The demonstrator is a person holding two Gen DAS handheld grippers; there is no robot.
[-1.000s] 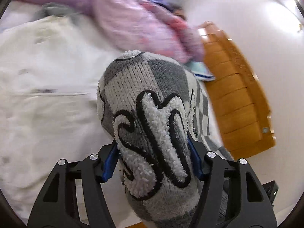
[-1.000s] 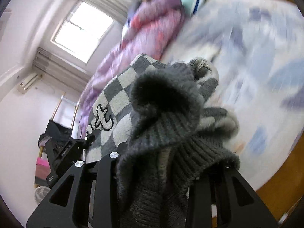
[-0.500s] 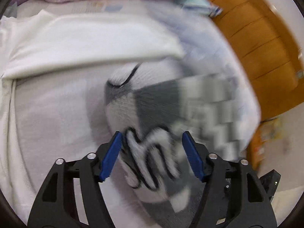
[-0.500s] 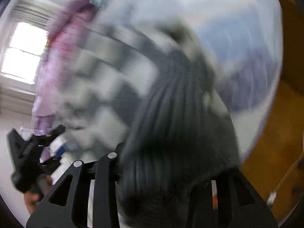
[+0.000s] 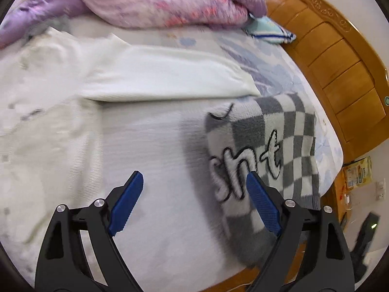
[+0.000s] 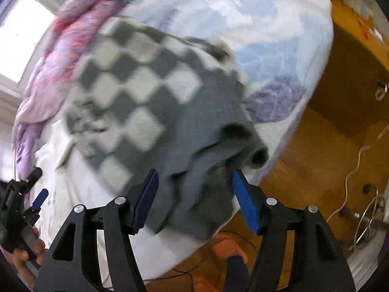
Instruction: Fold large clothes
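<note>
A grey-and-white checked knit sweater (image 5: 274,146) with black-outlined lettering lies on the bed, near its edge. My left gripper (image 5: 192,202) is open and empty, with the sweater beside its right finger. In the right wrist view the same sweater (image 6: 145,92) lies spread on the bed, its dark grey ribbed end bunched between the wide-apart fingers of my right gripper (image 6: 194,194). The jaws stand open and do not press the cloth. The left gripper (image 6: 36,202) shows at the far left of that view.
A white garment (image 5: 158,77) lies spread on the bed under and left of the sweater. A pink-purple quilt (image 5: 158,0) is heaped at the far side. A wooden headboard (image 5: 340,73) stands on the right. The wooden floor (image 6: 328,146) with cables lies beyond the bed edge.
Both grippers held the sweater in the air a second ago. They swung it down onto the bed and opened; the sweater now lies on the bed.
</note>
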